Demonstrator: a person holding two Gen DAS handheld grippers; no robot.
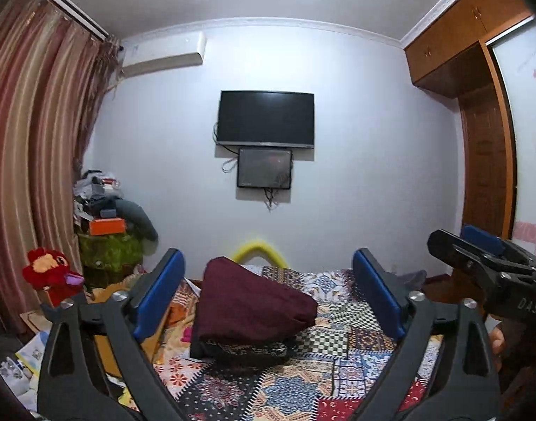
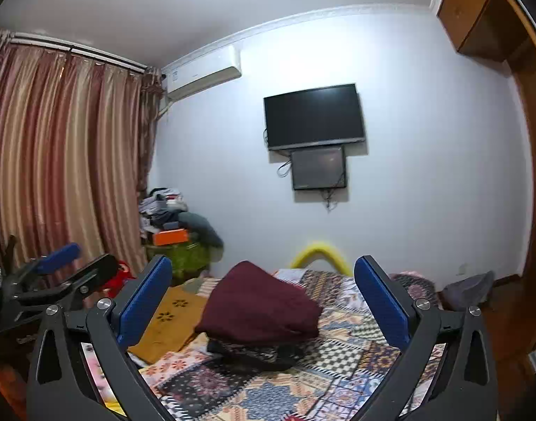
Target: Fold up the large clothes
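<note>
A folded maroon garment (image 1: 248, 307) lies on top of a dark patterned folded garment (image 1: 246, 349) on the patchwork bedspread (image 1: 355, 358). My left gripper (image 1: 268, 298) is open and empty, held above the bed with the stack between and beyond its blue pads. My right gripper (image 2: 264, 301) is open and empty too, facing the same maroon garment (image 2: 264, 310). The right gripper also shows at the right edge of the left wrist view (image 1: 478, 249); the left gripper shows at the left edge of the right wrist view (image 2: 71, 263).
A yellow bed rail (image 1: 257, 249) stands at the bed's far end. A cluttered green stand (image 1: 108, 245) and red plush toy (image 1: 48, 272) are at the left by the curtain. A wooden wardrobe (image 1: 485, 140) is at the right. A mustard cloth (image 2: 169, 319) lies at the bed's left edge.
</note>
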